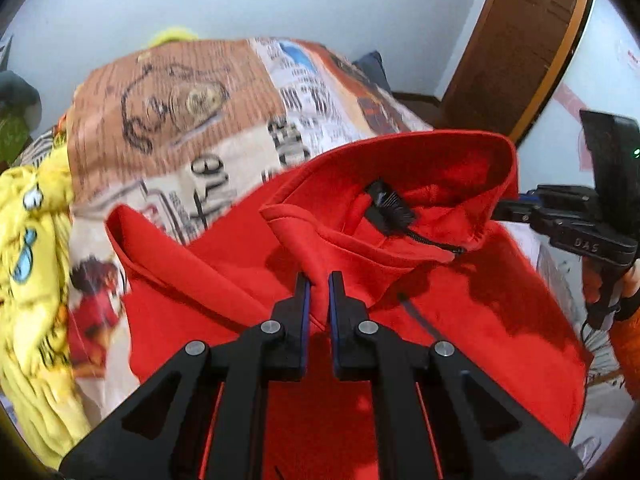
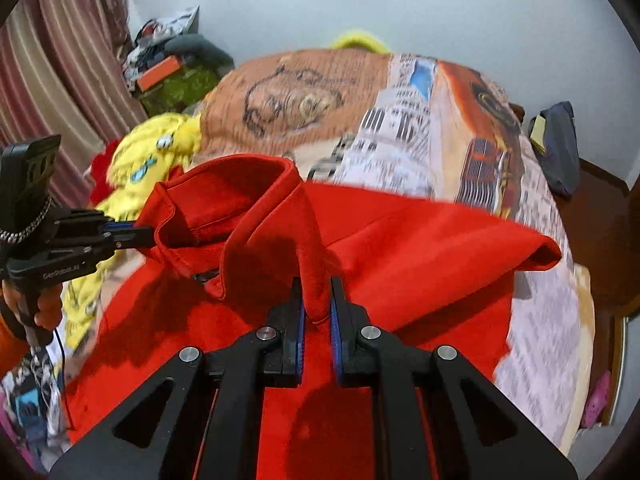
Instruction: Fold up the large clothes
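A large red hooded jacket (image 1: 460, 300) hangs lifted over the bed, its hood open and a black zip pull (image 1: 390, 208) showing at the collar. My left gripper (image 1: 319, 284) is shut on a fold of red fabric at one side of the neck. The right gripper (image 1: 500, 210) comes in from the right and pinches the hood's far edge. In the right wrist view, my right gripper (image 2: 318, 292) is shut on a raised ridge of the jacket (image 2: 420, 240), and the left gripper (image 2: 146, 236) bites the hood rim at the left. The jacket's lower part is hidden below both grippers.
A printed bed cover (image 2: 400, 120) lies under the jacket. Yellow cartoon fabric (image 1: 36, 260) is heaped at the bed's left side. A brown door (image 1: 512, 52) stands at the right, a striped curtain (image 2: 60, 60) and a clutter pile (image 2: 172, 64) at the far left.
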Tool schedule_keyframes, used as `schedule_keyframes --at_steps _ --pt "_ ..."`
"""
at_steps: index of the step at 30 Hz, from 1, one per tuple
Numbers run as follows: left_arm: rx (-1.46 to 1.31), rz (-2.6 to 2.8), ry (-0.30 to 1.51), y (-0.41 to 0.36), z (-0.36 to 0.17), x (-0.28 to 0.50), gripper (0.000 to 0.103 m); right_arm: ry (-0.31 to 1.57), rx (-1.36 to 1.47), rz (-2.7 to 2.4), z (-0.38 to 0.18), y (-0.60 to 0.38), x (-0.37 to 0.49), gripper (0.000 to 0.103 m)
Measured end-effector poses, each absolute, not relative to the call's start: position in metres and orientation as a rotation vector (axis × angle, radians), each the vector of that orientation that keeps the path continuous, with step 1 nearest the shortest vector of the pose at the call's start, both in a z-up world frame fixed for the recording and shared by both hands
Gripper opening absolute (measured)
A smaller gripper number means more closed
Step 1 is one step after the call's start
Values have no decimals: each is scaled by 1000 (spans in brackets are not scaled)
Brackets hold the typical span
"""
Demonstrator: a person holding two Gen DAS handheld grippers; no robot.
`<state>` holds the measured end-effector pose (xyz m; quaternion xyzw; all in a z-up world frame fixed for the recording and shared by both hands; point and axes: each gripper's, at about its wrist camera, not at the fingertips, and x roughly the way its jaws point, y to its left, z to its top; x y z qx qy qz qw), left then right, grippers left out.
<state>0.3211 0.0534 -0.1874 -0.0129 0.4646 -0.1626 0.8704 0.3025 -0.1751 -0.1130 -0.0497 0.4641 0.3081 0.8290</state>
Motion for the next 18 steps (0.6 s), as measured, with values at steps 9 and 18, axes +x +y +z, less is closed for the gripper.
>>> schedule_keyframes --at_steps 9,18 --pt "45 -320 1028 48 -228 282 7 1056 -98 642 -145 -180 262 15" --pt "39 -304 1030 50 -240 259 9 1057 -205 599 -152 -178 236 20"
